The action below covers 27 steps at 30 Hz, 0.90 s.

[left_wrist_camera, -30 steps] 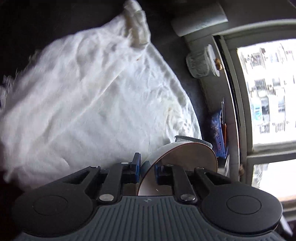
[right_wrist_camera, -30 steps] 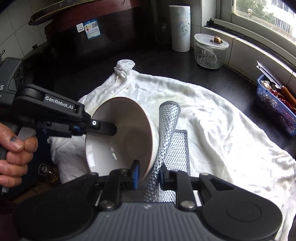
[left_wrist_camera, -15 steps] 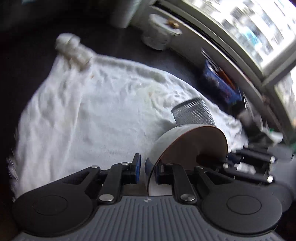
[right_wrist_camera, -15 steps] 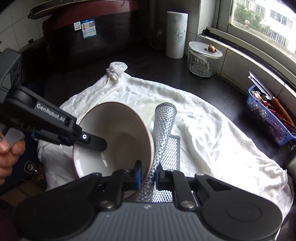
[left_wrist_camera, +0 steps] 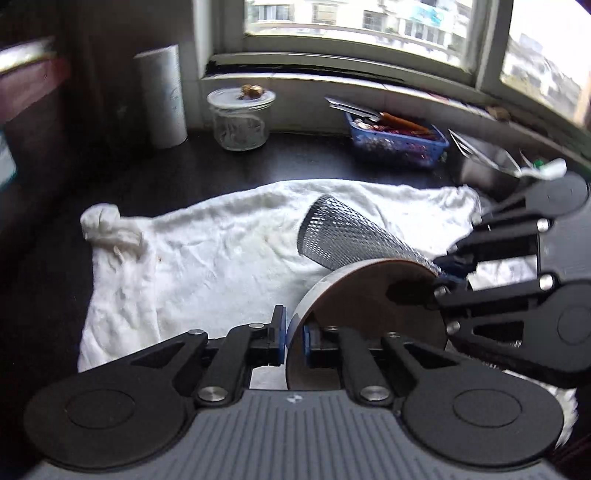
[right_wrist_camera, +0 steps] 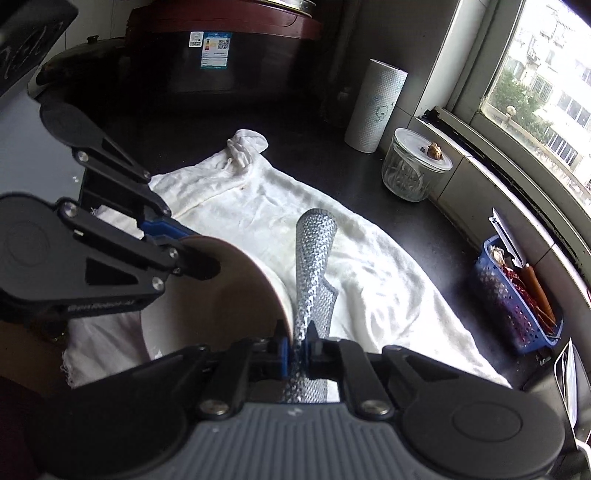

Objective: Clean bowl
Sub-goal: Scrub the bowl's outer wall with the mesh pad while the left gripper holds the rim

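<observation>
Left gripper (left_wrist_camera: 294,338): jaws narrow, clamped on the rim of the bowl (left_wrist_camera: 373,317), one finger inside the rim, one outside. The bowl is tipped on edge, held above the white cloth (left_wrist_camera: 207,266).

Right gripper (right_wrist_camera: 297,349): jaws narrow, pinching a silver mesh scouring cloth (right_wrist_camera: 314,258). The mesh stands up beyond the fingertips, rolled into a tube, just beside the bowl's outer wall; whether it touches the wall cannot be told.

Beyond both grippers on the dark counter (left_wrist_camera: 184,177): a paper towel roll (left_wrist_camera: 164,96), a lidded glass jar (left_wrist_camera: 240,118), and a blue basket (left_wrist_camera: 397,142) below the window (left_wrist_camera: 369,22).
</observation>
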Tool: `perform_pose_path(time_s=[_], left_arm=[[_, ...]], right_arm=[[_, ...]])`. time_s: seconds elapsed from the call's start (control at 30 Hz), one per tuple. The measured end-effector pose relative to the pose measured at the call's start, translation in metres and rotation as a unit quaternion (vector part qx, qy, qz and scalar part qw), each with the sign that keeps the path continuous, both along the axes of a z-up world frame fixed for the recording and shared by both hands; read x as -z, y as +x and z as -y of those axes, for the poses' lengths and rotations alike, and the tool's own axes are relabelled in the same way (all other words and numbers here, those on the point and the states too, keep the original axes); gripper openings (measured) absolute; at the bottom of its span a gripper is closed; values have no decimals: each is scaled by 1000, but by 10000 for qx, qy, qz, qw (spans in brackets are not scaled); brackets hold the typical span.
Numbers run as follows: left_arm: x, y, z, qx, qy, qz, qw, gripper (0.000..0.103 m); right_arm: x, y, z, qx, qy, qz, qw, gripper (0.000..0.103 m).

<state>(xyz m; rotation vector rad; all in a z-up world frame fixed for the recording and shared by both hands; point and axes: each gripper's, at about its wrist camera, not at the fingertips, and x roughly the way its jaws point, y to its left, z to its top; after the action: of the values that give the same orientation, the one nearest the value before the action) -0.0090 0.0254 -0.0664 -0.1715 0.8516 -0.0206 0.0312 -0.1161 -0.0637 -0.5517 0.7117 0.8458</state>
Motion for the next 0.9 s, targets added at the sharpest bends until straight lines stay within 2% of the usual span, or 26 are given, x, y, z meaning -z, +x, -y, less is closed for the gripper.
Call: perform_pose_path(time_s=[0.1, 0.13, 0.17, 0.2, 0.27, 0.4, 0.47, 0.5, 0.77, 0.83, 0.9], left_arm=[[11, -3, -24, -634, -890, -177, 9939, 10], [16, -5, -32, -864, -1235, -236, 9883, 10], [22, -7, -42, -1140, -1650, -309, 9792, 10], [28, -10, -50, -1392, -2032, -379, 9684, 11], [43, -16, -65, -1862, -2794, -526, 9405, 12], [67, -26, -82, -2559, -3814, -785, 8848, 12], [74, -30, -86, -2747, -4058, -848, 8676, 12], [76, -31, -87, -2808, -4132, -875, 8618, 12], [76, -27, -91, -2864, -4235, -958, 8541, 12], [75, -26, -92, -2825, -4258, -908, 8548, 12], [72, -23, -92, -2740, -4223, -863, 8597, 12]], right_arm=[[2, 9, 6, 231, 231, -492, 9983, 11], [4, 12, 9, 301, 300, -671, 9968, 12], [6, 13, 10, 341, 352, -799, 9956, 13], [7, 13, 11, 360, 394, -908, 9944, 15], [10, 11, 12, 345, 458, -1096, 9923, 18], [12, 9, 11, 314, 581, -1309, 9892, 24], [11, 9, 12, 261, 663, -1384, 9878, 26], [10, 8, 12, 211, 702, -1409, 9873, 28], [7, 5, 22, -291, 913, -1556, 9832, 41], [7, 4, 23, -452, 865, -1567, 9828, 46], [9, 2, 24, -572, 722, -1521, 9841, 47]])
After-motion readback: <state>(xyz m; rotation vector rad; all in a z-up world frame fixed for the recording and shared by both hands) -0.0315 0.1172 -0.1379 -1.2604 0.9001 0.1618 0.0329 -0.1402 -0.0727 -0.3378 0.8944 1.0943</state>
